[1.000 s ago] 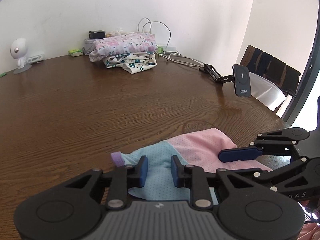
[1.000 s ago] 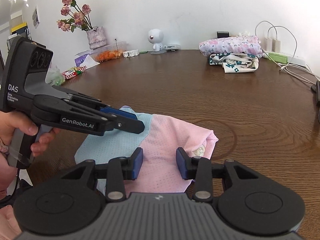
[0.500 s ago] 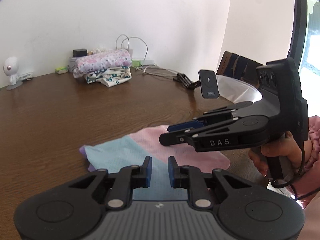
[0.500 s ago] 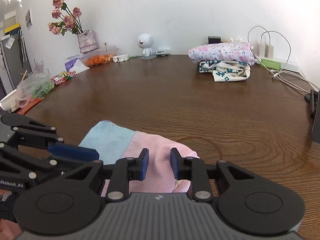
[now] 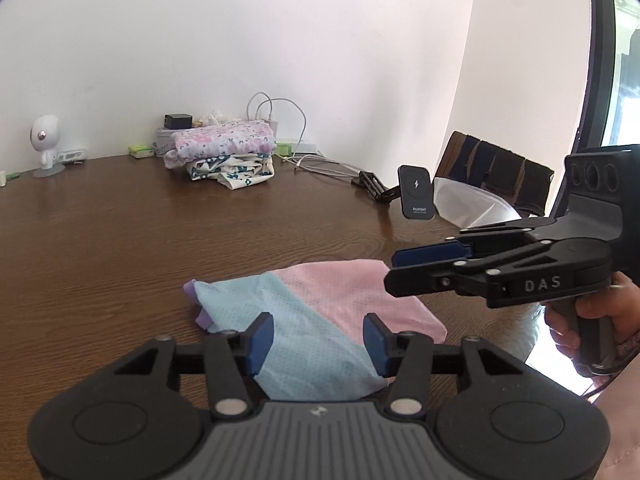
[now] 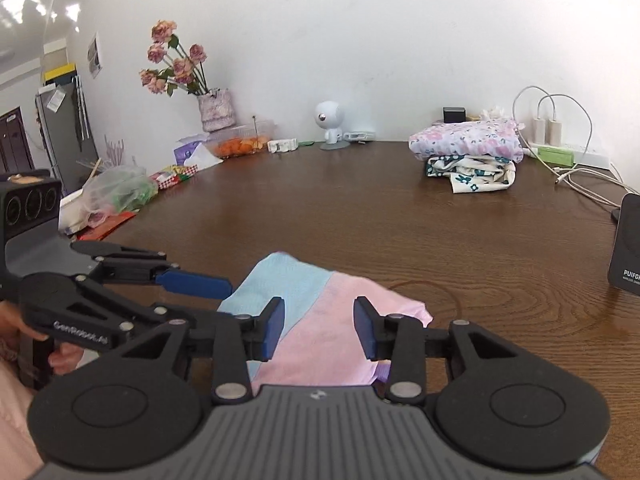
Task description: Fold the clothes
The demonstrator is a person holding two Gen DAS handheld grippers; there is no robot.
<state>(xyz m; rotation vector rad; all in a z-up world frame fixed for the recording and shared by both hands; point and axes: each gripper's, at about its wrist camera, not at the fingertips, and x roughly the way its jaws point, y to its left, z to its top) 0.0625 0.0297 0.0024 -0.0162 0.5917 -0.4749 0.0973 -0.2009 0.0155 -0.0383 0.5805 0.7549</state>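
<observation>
Blue-padded left gripper (image 5: 316, 344) and right gripper (image 6: 319, 328) both spread apart, empty, above folded pink-and-blue garment (image 5: 316, 312) lying on worktop (image 5: 120, 248). Judged light, limp mesh; best pinched at corners.

My left gripper (image 5: 318, 338) and right gripper (image 6: 319, 328) are matte black linkages with silver pivot screws, blue pads and a ribbed grey body. White "DAS" and "GenRobot.AI" lettering marks them. My bare-skinned hands meet pink sleeves.
</observation>
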